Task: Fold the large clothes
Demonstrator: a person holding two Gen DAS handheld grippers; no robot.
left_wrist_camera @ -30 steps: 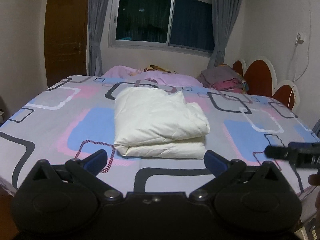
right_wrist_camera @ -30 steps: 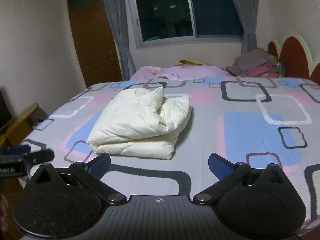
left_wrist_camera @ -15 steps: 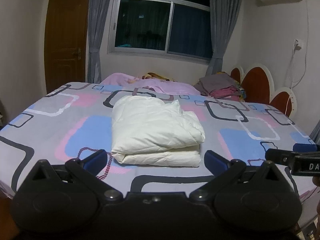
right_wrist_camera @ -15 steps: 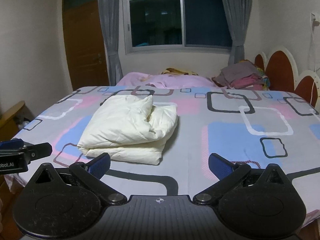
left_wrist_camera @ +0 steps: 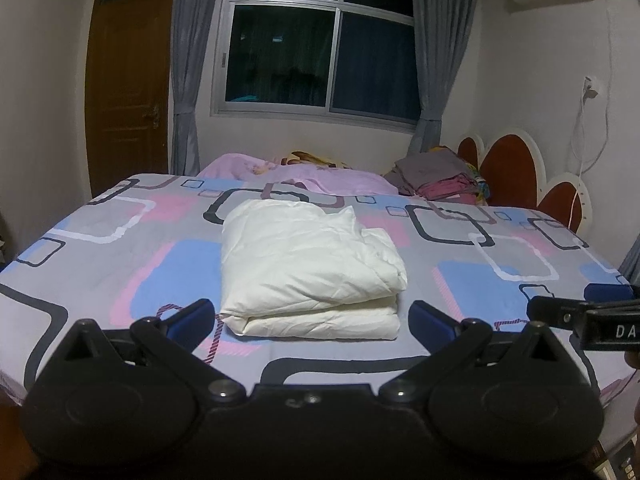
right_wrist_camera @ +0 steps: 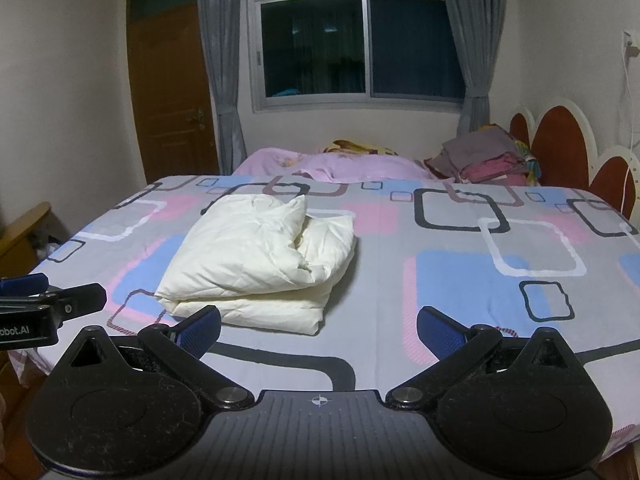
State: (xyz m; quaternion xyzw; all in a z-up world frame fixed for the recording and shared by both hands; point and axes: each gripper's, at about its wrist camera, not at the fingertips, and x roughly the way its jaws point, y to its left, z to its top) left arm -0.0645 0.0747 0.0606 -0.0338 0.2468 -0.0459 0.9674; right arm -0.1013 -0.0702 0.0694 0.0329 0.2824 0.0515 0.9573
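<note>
Folded cream garment (left_wrist_camera: 308, 268) lies mid-bed (left_wrist_camera: 100, 264), its far edge hidden by its bulk; your left gripper (left_wrist_camera: 310, 316) and right gripper (right_wrist_camera: 318, 326) gape wide, empty, bodies cropped.

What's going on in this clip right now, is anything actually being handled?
Nothing is being held. A person carries two handheld grippers, and both the left gripper and the right gripper are open and empty, held short of the bed. A cream padded garment lies on the patterned sheet, already folded into a compact bundle. Pink bedding and a stack of folded clothes sit at the far side.
</note>
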